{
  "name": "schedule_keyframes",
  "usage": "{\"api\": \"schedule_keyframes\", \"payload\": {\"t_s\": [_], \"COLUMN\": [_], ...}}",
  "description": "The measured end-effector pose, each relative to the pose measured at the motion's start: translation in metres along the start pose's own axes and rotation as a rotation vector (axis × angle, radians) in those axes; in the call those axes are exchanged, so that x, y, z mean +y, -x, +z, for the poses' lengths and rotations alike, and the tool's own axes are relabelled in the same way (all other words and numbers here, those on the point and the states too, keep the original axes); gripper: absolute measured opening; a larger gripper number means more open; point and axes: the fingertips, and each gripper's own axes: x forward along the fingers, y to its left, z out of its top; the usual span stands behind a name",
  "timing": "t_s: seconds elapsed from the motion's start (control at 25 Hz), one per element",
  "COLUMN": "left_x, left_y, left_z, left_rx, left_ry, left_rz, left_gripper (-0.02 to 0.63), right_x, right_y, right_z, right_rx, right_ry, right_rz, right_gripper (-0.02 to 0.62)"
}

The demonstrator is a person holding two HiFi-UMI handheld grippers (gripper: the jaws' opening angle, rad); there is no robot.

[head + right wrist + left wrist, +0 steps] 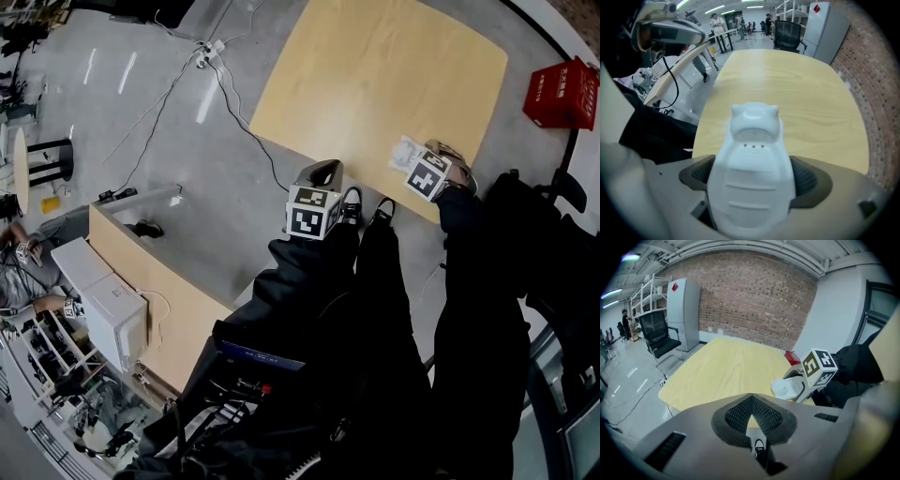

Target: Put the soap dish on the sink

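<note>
Nearest: right gripper (754, 180) closed narrow on the white soap dish (754, 150), with a dark ribbed pad pressed to each of its long sides. Soap dish held lengthwise, rounded end forward, just over the near edge of the pale wooden surface (797, 89). Three small holes and two shallow ridges on its upturned face.

Left gripper (752, 416) just off the same near edge, to the left of the soap dish, jaws brought together with nothing between them. Dark sleeves (469, 281) behind both grippers.

Farther out, on the grey floor off the surface's left side, a black cable (239, 117). Off the surface's right side, a red crate (561, 94). Beyond the surface's far left corner, a black office chair (658, 336) and a tall grey cabinet (683, 310). Behind the surface's far edge, a brick wall (750, 296).
</note>
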Motion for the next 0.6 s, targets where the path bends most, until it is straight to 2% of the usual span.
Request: {"api": "schedule_keyframes", "payload": {"t_s": [0.16, 0.4, 0.52, 0.6], "left_x": [0.004, 0.004, 0.003, 0.0], "left_y": [0.003, 0.011, 0.022, 0.031], "left_z": [-0.001, 0.007, 0.018, 0.038], "left_rx": [-0.014, -0.039, -0.068, -0.108], "left_ry": [-0.004, 0.011, 0.008, 0.004], "left_rz": [0.017, 0.028, 0.035, 0.032], "left_gripper": [0.002, 0.002, 0.002, 0.002], "right_x": [0.0, -0.006, -0.01, -0.019], "right_y": [0.005, 0.047, 0.096, 0.143], "right_z": [0.004, 0.023, 0.027, 0.03], "right_rx": [-0.051, -0.294, -0.419, -0.547], "right_ry": [-0.016, -0.135, -0.211, -0.292], "right_rz": [0.002, 0.002, -0.064, -0.139], "right_gripper": [0.482, 0.485, 0.485, 0.485]}}
